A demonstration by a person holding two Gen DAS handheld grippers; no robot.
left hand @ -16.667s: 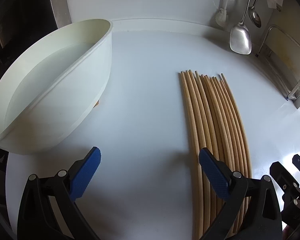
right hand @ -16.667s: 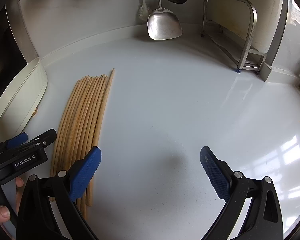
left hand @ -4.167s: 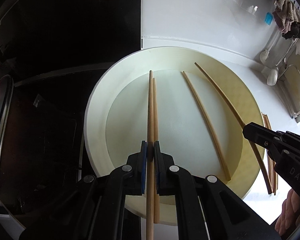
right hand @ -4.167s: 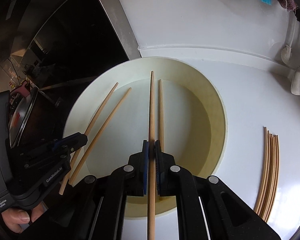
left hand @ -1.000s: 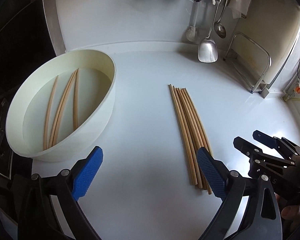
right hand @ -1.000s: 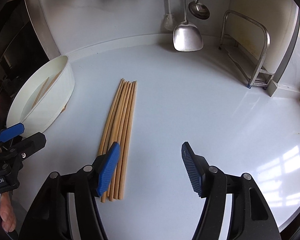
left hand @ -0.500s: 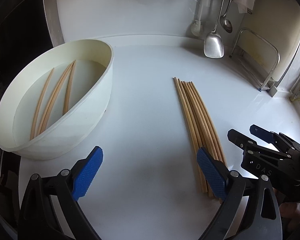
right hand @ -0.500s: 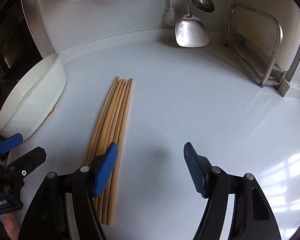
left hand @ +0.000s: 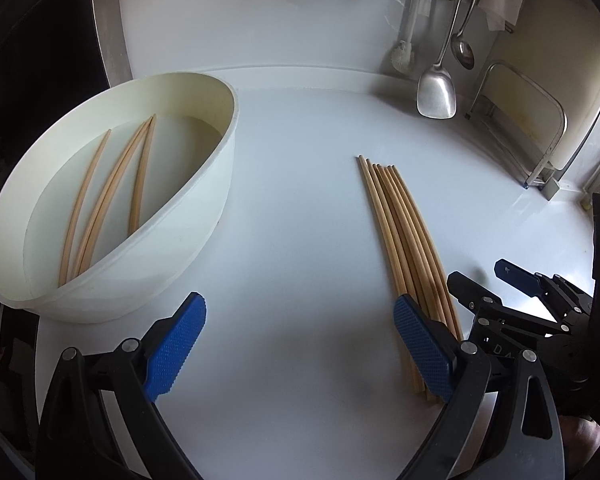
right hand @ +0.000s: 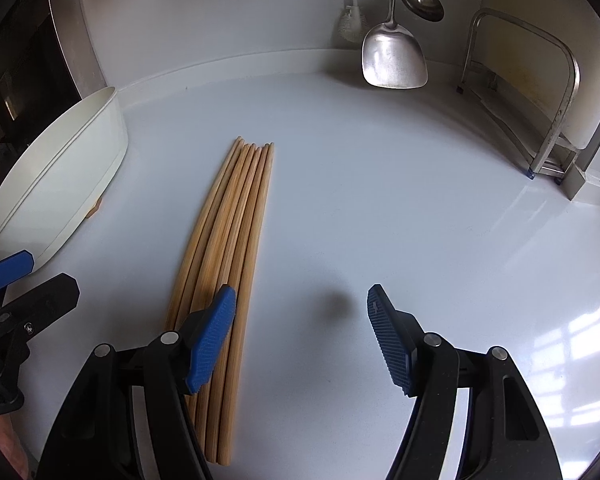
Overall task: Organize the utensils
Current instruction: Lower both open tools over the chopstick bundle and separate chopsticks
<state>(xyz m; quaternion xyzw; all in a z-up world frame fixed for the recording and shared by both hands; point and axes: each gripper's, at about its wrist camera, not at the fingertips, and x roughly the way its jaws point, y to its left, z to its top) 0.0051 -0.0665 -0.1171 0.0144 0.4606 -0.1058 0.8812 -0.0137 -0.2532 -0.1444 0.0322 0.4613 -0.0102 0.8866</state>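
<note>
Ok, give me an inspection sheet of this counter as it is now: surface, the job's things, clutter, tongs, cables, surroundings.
Surface: white counter, glossy, window glare at its right.
Job's things: chopsticks in a flat row on the counter; four more chopsticks in the basin; white basin stands at the left.
Clutter: nothing seen.
Tongs: left tongs open, empty, right pad over the row's near end; right tongs open, empty, left pad over the row.
Cables: nothing seen for certain.
Surroundings: metal spatula, ladle and brush hang on the wall; metal rack at the right.
</note>
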